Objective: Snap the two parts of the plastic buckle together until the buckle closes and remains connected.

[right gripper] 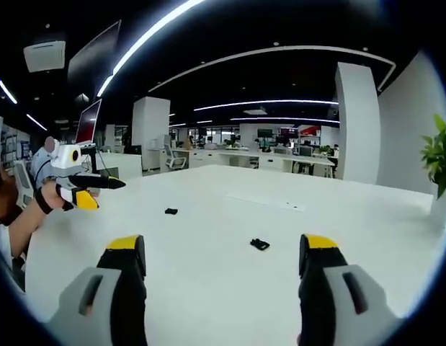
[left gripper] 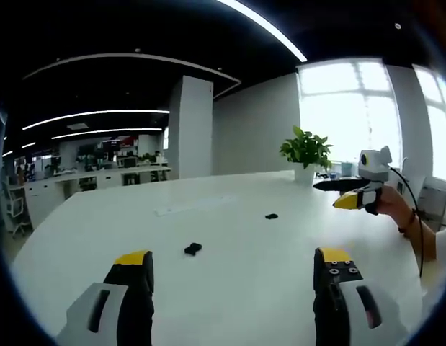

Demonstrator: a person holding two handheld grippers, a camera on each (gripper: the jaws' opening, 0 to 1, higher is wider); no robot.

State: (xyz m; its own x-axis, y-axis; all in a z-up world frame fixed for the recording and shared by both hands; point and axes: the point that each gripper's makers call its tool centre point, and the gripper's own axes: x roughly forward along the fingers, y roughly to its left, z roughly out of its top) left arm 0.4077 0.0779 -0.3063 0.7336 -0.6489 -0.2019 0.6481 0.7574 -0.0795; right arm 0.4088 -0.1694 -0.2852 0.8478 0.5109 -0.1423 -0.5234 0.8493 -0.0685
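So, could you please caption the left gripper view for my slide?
Left gripper open above a white table, two black buckle parts lying apart.

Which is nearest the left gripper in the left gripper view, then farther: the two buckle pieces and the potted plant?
1. Near buckle piece, just ahead of the left gripper, centre-left.
2. Far buckle piece, mid-table, to the right.
3. Potted plant, at the table's far edge.

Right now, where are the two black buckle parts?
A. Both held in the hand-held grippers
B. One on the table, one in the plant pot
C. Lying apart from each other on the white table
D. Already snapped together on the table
C: the nearer buckle part and the farther buckle part lie apart on the white table, and both the left hand-held gripper and the right hand-held gripper are open and hold nothing.
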